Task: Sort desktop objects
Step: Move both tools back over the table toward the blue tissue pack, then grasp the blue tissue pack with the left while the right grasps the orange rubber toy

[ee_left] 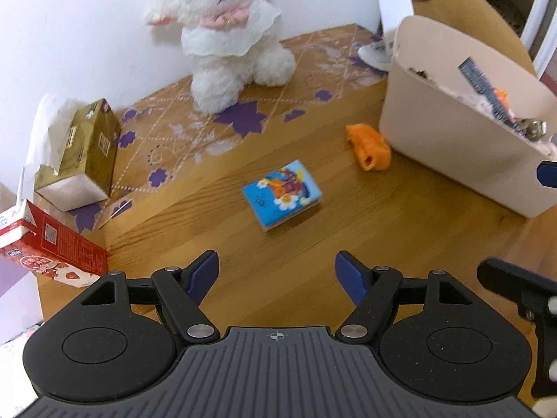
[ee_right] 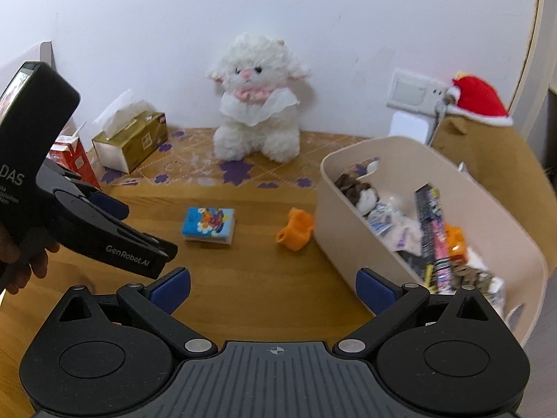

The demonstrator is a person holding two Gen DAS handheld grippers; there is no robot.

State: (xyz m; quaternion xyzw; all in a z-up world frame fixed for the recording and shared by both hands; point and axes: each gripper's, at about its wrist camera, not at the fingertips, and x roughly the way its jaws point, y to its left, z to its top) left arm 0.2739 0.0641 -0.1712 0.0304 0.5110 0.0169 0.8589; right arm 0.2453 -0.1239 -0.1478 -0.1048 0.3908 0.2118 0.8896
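In the left wrist view, the left gripper (ee_left: 276, 277) sits at the bottom centre with its blue-padded fingers (ee_left: 204, 273) spread wide and nothing between them, above bare wood of the round wooden table (ee_left: 243, 254). Just above the gap, near frame centre, lies the small blue packet with a cartoon print (ee_left: 282, 193), flat on the wood and apart from everything else. To its upper right, the orange plastic toy (ee_left: 368, 146) lies just beside the near wall of the cream plastic storage bin (ee_left: 449, 146), which fills the right side and holds a jumble of wrappers and small items. At the left edge, the red and white carton (ee_left: 52, 247) hangs partly over the table rim, with the gold tissue box (ee_left: 83, 153) just above it. The fluffy white lamb plush (ee_left: 226, 28) sits at upper centre against the wall.

In the right wrist view, the right gripper (ee_right: 273, 291) at lower centre also has its fingers apart and empty. The left gripper (ee_right: 104, 223) reaches in from the left edge. The blue packet (ee_right: 209, 224) and orange toy (ee_right: 296, 230) lie mid-frame with open wood between them; the bin (ee_right: 348, 230) curves along the right, its far side close to the table edge.
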